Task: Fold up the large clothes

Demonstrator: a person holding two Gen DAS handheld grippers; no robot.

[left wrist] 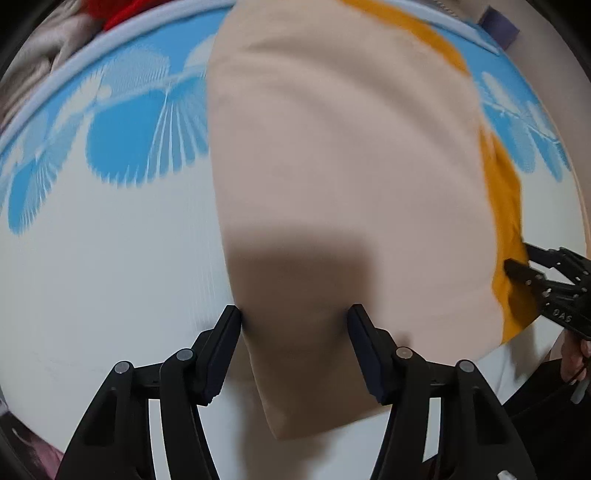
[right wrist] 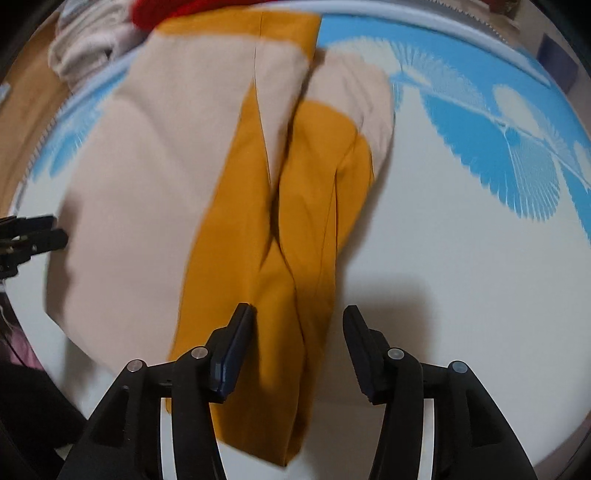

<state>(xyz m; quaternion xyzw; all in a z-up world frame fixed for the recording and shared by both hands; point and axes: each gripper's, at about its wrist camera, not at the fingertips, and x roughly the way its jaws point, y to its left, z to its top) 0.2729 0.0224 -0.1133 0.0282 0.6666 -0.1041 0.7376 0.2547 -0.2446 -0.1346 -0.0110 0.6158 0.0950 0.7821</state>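
Note:
A large beige and mustard-yellow garment (left wrist: 343, 155) lies lengthwise on a white and blue patterned sheet (left wrist: 110, 240). My left gripper (left wrist: 293, 317) is open, its fingers on either side of the garment's beige near corner. My right gripper (right wrist: 298, 317) is open over the mustard near end (right wrist: 273, 332) of the same garment (right wrist: 140, 192). The right gripper also shows at the right edge of the left wrist view (left wrist: 517, 269), by the mustard edge. The left gripper shows at the left edge of the right wrist view (right wrist: 48, 232), by the beige side.
A pile of other clothes, pale (right wrist: 92, 44) and red (right wrist: 162, 11), lies past the sheet's far edge. A dark purple item (left wrist: 498, 26) sits at the far right. The sheet's piped border (left wrist: 92, 48) runs along the back. Pink fabric (right wrist: 18, 347) shows at the near left.

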